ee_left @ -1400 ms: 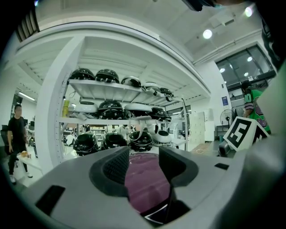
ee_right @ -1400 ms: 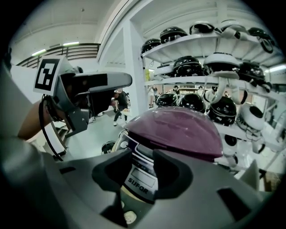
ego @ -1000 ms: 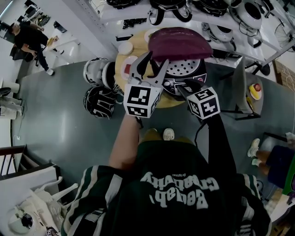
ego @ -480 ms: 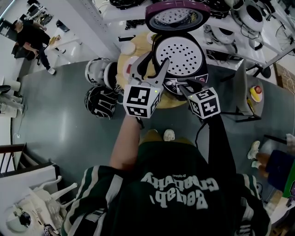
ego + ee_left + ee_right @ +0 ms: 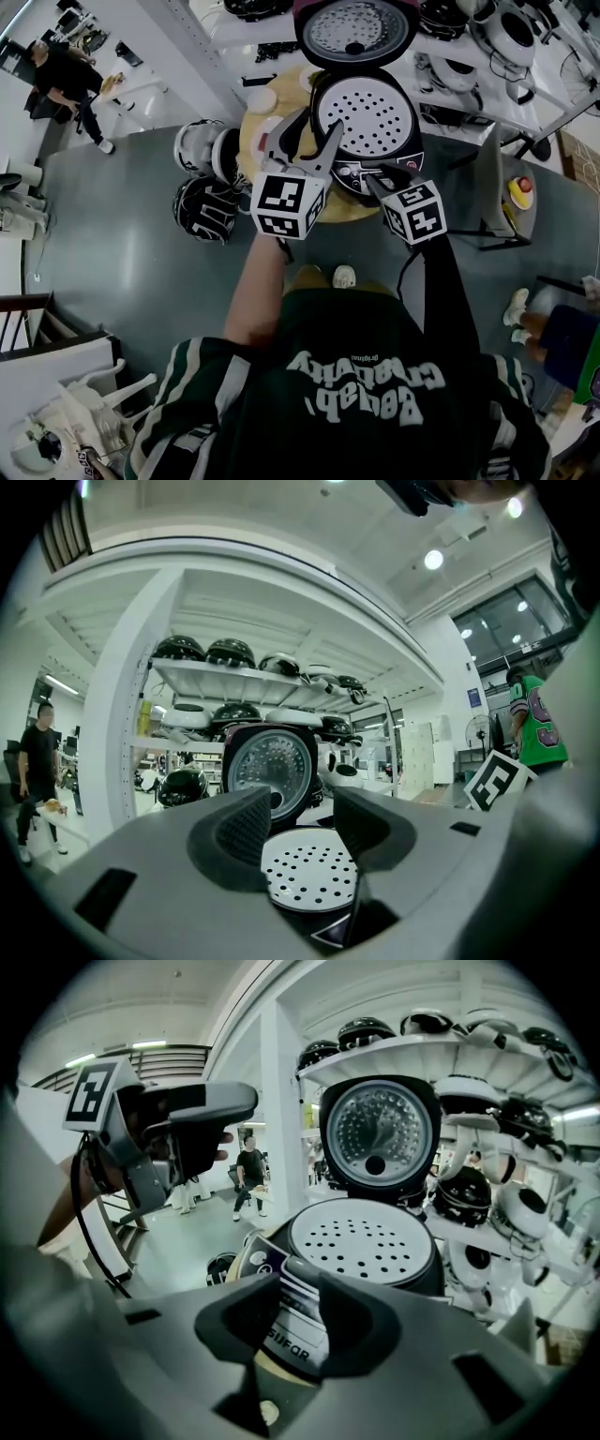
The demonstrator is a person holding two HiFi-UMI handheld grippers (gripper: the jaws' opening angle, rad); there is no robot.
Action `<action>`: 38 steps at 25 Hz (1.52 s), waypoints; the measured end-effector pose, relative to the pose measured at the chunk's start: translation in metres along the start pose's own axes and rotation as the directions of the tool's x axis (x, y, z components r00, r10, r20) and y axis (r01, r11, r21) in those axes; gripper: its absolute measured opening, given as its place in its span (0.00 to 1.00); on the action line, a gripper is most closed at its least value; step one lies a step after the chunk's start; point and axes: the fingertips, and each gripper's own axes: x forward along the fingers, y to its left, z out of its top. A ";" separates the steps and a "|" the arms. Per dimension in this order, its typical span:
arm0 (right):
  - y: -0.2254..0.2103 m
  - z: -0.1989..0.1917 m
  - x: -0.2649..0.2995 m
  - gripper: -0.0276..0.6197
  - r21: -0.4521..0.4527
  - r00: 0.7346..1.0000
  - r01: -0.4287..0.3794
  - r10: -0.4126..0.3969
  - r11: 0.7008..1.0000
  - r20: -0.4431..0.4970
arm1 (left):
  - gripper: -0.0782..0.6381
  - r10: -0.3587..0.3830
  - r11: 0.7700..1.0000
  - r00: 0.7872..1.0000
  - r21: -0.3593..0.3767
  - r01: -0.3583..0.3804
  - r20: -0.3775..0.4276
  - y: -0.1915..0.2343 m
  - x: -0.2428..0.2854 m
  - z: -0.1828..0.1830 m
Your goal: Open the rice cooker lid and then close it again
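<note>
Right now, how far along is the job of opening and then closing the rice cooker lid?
Done: the lid stands open, upright behind the rice cooker. In hand: the right gripper is at the cooker's front, its jaws apart, just closing a little, gripping nothing; the left gripper is open and empty. Left: shutting the lid.

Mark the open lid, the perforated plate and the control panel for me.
open lid [image 5: 356, 28]: head view, middle of its dotted inner face.
perforated plate [image 5: 373, 114]: head view, centre of the plate.
control panel [image 5: 298, 1327]: right gripper view, label area seen between the jaws.
</note>
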 end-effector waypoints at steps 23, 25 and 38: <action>-0.037 0.062 -0.043 0.35 -0.001 0.957 0.137 -0.132 0.991 0.259 | 0.39 0.004 1.000 1.000 0.022 -0.004 -0.006 0.002 0.005 0.004; -0.044 0.071 -0.053 0.36 0.021 0.939 0.160 -0.159 0.987 0.306 | 0.39 0.002 1.000 1.000 0.026 -0.002 -0.002 0.001 0.007 0.007; -0.058 0.101 -0.079 0.36 0.057 0.875 0.194 -0.199 0.979 0.441 | 0.39 0.003 0.999 1.000 0.037 -0.004 0.010 -0.001 0.013 0.016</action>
